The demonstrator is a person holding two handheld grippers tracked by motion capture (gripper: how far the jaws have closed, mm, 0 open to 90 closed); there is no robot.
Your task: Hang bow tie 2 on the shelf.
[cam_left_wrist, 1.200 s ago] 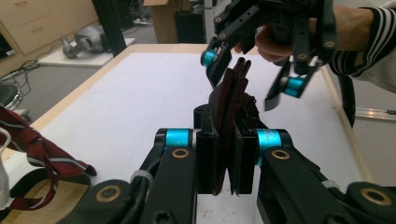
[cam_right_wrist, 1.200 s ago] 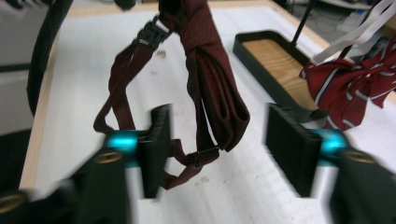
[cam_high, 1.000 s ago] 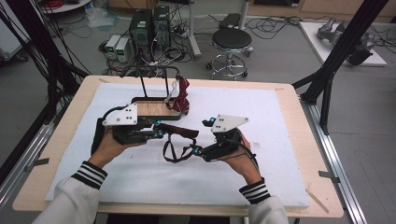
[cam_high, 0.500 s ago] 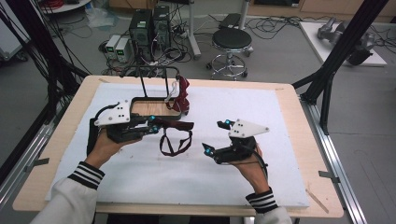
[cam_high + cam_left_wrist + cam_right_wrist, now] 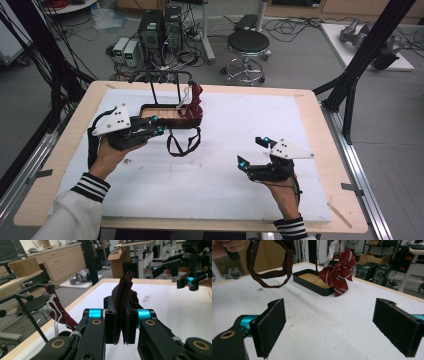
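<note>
Evidently the work in hand is hanging a dark red strap loop [image 5: 182, 142] onto the small black stand [image 5: 165, 80] that rises from a wooden-floored tray [image 5: 162, 114] at the far left of the white worktop [image 5: 225, 165]. The left hand-held gripper [image 5: 156, 126] is clamped on a folded end of that strap; in the left gripper view the dark fabric [image 5: 122, 305] stands pinched between the two closed pads, and in the high view the rest of the loop dangles below the jaws, just in front of the tray. A red striped bow tie [image 5: 195, 100] with white cords already hangs from the stand's right side, over the tray's rim.

The right hand-held gripper [image 5: 254, 152] sits well apart, low over the near right of the worktop, its jaws spread wide and holding nothing; its own view shows both felt pads [image 5: 272, 325] with bare worktop between them.

My reading is that the strap is picked up but not yet placed. The next move calls for lifting the left hand-held gripper high enough to carry the loop over the stand's top bar, beside the bow tie, without snagging it. The free right hand-held gripper could come in to spread the loop or steady the tray, which looks light enough to slide.
</note>
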